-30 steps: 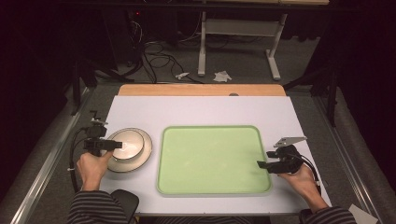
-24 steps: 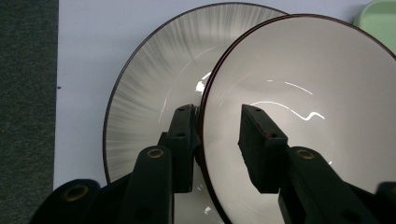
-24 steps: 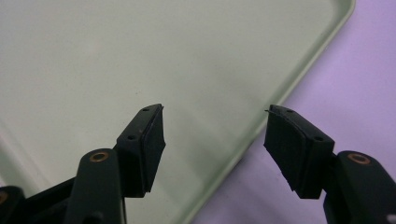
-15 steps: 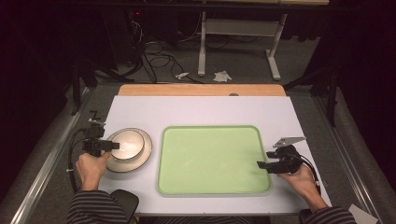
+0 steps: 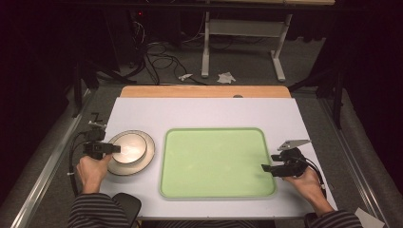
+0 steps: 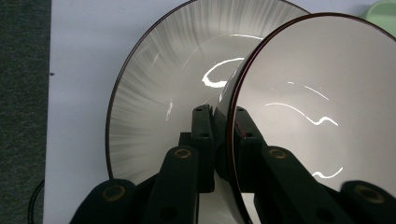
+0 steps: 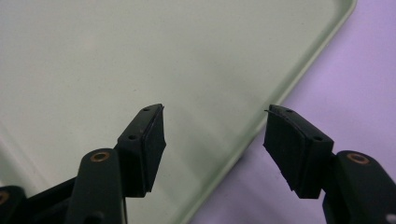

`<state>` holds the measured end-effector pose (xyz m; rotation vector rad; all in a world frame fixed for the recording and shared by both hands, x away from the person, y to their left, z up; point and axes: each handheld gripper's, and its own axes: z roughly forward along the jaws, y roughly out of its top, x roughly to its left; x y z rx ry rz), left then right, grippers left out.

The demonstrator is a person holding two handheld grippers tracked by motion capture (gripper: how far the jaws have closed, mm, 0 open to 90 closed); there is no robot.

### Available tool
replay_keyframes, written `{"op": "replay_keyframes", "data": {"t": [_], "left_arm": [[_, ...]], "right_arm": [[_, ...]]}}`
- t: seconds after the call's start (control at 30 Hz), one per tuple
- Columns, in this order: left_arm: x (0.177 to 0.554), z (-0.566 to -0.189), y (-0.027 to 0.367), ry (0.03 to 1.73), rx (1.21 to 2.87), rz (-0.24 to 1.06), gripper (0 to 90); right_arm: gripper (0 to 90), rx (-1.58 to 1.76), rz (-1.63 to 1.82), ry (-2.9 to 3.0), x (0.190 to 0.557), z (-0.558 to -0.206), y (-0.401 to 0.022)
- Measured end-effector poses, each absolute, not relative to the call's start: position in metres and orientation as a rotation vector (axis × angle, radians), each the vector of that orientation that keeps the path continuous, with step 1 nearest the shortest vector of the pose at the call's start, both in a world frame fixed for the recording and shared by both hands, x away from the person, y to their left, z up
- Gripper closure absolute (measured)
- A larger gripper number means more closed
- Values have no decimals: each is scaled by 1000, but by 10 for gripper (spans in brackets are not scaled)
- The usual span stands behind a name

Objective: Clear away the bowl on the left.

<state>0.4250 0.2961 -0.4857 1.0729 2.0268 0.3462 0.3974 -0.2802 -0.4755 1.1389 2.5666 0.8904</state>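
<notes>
Since the earlier frame, my left gripper (image 6: 223, 122) has just closed its fingers onto the rim of the bowl (image 6: 317, 116), which sits on the plate (image 5: 145, 161) left of the green tray (image 5: 217, 163). Right gripper (image 7: 215, 135) fingers apart over the tray's edge.

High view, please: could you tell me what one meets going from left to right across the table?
Left hand-held gripper, its jaws just closed on the rim of the bowl → plate beneath the bowl → green tray → right hand-held gripper, jaws open over the tray's right edge.
</notes>
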Motion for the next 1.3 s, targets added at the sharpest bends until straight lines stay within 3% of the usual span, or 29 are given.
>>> {"op": "replay_keyframes", "data": {"t": [0.67, 1.3], "left_arm": [[421, -471, 292, 1967, 1063, 336, 825], [422, -441, 251, 1823, 1128, 278, 826]], "right_arm": [[402, 1119, 886, 2550, 397, -475, -281], [403, 1112, 862, 2547, 398, -476, -283]]}}
